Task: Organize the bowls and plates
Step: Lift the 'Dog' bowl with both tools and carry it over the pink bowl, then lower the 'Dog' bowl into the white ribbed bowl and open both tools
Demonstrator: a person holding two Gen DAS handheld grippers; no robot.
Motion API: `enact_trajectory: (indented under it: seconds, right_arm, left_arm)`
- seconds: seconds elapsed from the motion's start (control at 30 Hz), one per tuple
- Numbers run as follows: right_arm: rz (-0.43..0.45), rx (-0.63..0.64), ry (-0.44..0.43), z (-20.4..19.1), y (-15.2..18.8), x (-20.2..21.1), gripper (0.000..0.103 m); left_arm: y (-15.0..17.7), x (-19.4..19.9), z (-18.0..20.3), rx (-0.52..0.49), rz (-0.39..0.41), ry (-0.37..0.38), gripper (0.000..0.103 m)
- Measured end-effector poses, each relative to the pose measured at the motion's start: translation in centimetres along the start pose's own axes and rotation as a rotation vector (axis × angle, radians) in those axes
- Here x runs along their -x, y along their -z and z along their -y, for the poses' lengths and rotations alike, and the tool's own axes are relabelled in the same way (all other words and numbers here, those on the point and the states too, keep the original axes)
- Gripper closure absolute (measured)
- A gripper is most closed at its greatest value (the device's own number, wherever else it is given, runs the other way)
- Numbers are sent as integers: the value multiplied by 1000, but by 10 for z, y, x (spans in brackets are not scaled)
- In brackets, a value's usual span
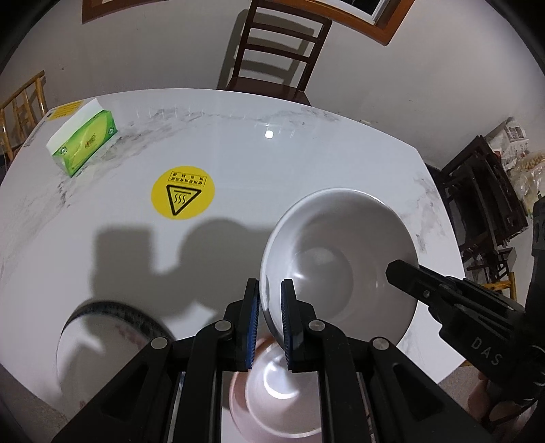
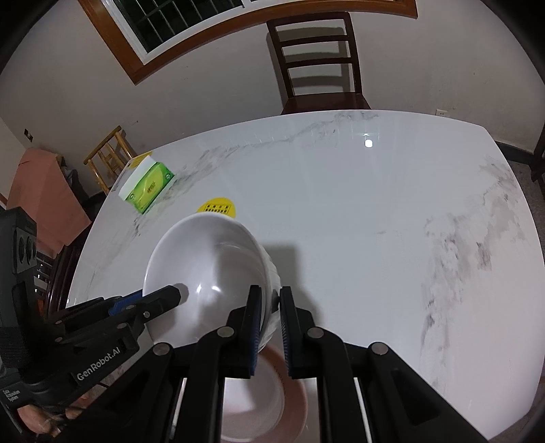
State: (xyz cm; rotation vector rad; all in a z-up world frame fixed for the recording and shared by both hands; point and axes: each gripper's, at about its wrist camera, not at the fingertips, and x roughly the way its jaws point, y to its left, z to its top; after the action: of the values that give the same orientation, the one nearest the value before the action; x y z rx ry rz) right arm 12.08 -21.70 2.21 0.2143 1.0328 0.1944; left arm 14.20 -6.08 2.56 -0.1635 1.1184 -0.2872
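Right now I have both grippers clamped on the same white bowl [image 1: 340,259], one on each side of its rim. My left gripper [image 1: 270,323] has its blue pads pinched tight over the near left edge of the rim, with the wall of the bowl running down between them. My right gripper [image 2: 270,323] is closed just as tight on the opposite edge, one finger inside the bowl and the other against its ribbed outer wall. In the left wrist view the right gripper's finger reaches in over the bowl's right rim; in the right wrist view the left gripper does the same from the left. The bowl hangs tilted above the table [image 2: 374,211], its mouth turned toward my cameras, and it casts a shadow on the tabletop.

Directly under my fingers sits a second bowl [image 1: 279,385], white inside with a pinkish brown rim, blurred. To the left of it lies a plate with a dark patterned rim [image 1: 112,323], also blurred.

Further out on the marbled white tabletop there is a round yellow warning sticker [image 1: 183,191], and beyond it, near the far left corner, a green tissue box [image 1: 83,143]. Behind the table a dark wooden chair [image 2: 320,64] stands against the wall, under a wood-framed window [image 2: 177,24].
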Motion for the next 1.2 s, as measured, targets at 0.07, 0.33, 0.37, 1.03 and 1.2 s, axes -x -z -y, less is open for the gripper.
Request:
enact_trajectory:
  seconds: [0.07,0.33,0.37,1.03,1.2]
  right_arm:
    - [-2,0,-6,-2,9,6,92]
    - [-9,9,-10,-10,47,21,92]
    - [-13,7,-11,-11,51,21,92]
    - [-102,-39,-10,-3,94,-1,92]
    - [-120,-51,-10,1,95,-9,92]
  left_arm:
    - [9,9,-1,0,6,7,93]
    - [40,30,2,-18,18,3,93]
    - [44,31,2,-20,16,3,93]
    - [86,11,-4,-14,-72,5,93]
    - [86,4,-4,-11,-87,-1,93]
